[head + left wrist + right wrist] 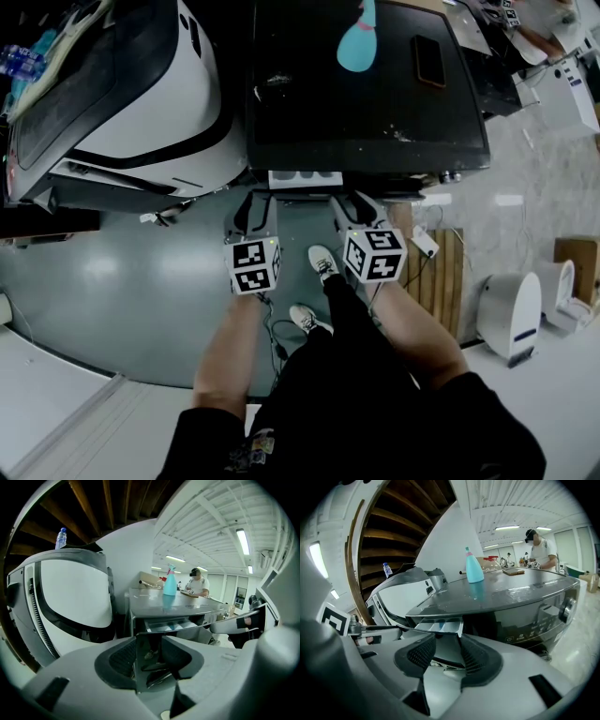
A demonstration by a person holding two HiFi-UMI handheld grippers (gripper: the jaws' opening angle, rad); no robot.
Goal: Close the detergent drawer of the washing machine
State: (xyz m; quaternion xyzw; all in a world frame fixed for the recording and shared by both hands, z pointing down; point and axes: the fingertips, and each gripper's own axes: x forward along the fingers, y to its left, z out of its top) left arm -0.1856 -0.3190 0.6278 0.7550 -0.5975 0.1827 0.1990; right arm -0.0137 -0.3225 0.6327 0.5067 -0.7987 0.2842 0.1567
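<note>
The dark washing machine (375,103) stands in front of me, and its white detergent drawer (305,178) sticks out of the front at the upper left. The left gripper view shows the drawer (171,625) pulled out, with pale compartments inside. It juts out the same way in the right gripper view (440,626). My left gripper (255,208) hangs just below the drawer's left end, open and empty (149,646). My right gripper (359,208) is below its right end, open as well, nothing between its pads (447,651). Neither gripper touches the drawer.
A turquoise spray bottle (356,42) and a flat dark object (429,58) lie on the machine's top. A large white and black machine (122,103) stands close on the left. A wooden pallet (441,281) and a white appliance (511,314) are on the right. A person (541,545) works at a table behind.
</note>
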